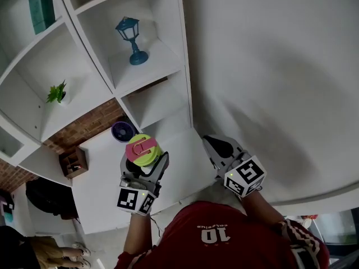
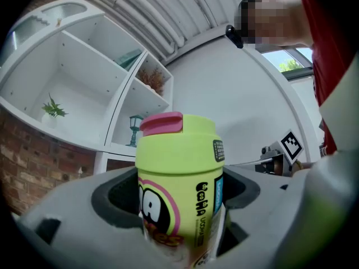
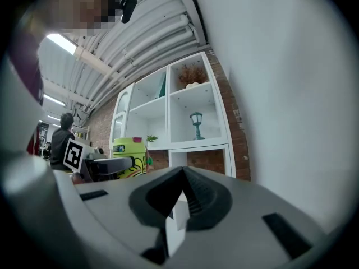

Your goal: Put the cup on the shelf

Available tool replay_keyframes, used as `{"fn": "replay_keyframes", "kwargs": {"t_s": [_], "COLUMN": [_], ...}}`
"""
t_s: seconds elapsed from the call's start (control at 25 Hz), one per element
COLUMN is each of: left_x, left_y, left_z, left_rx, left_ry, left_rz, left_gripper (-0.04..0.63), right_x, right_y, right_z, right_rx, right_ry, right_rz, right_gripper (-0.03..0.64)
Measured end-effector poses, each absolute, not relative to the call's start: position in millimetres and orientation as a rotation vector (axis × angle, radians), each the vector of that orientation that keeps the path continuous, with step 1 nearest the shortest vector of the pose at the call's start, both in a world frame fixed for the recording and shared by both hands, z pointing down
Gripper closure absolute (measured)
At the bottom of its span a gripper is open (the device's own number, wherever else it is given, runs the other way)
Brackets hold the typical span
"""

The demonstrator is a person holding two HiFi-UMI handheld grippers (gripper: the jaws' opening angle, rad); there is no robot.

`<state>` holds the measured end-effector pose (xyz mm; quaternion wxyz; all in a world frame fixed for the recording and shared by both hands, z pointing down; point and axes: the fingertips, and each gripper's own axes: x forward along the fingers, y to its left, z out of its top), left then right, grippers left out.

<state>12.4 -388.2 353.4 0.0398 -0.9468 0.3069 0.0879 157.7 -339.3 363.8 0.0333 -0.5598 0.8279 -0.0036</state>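
Note:
A lime-green cup (image 1: 143,150) with a pink lid stands upright in my left gripper (image 1: 142,170), which is shut on its lower body. In the left gripper view the cup (image 2: 179,175) fills the space between the grey jaws. The white shelf (image 1: 115,83) with open cubbies rises just beyond it, and its lowest cubby (image 1: 157,102) stands directly ahead of the cup. My right gripper (image 1: 223,152) hovers to the right of the cup, shut and holding nothing. The right gripper view shows the cup (image 3: 129,155) off to the left.
A blue lantern (image 1: 130,38) fills one cubby and a small green plant (image 1: 56,92) sits in the one to its left. A purple round object (image 1: 123,131) and a small brown box (image 1: 73,162) lie on the white counter (image 1: 104,192). A white wall (image 1: 269,77) runs along the right.

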Motion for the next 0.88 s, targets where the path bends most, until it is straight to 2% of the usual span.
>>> {"fn": "replay_keyframes", "kwargs": {"t_s": [0.48, 0.88], "left_x": [26.0, 59.2], "left_y": [-436.7, -489.6], "left_z": [377.1, 399.5], "left_rx": [-2.936, -2.942], "left_ry": [0.76, 0.851], "left_rz": [0.233, 0.24], "left_gripper": [0.192, 0.192], "right_x": [145.3, 153.4], "right_y": [-358.5, -387.5], "right_z": [376.9, 393.2], "right_rx": [-1.878, -1.81], "right_ry": [2.495, 2.531], "right_rz": [0.067, 0.034], "right_gripper": [0.615, 0.612]}}
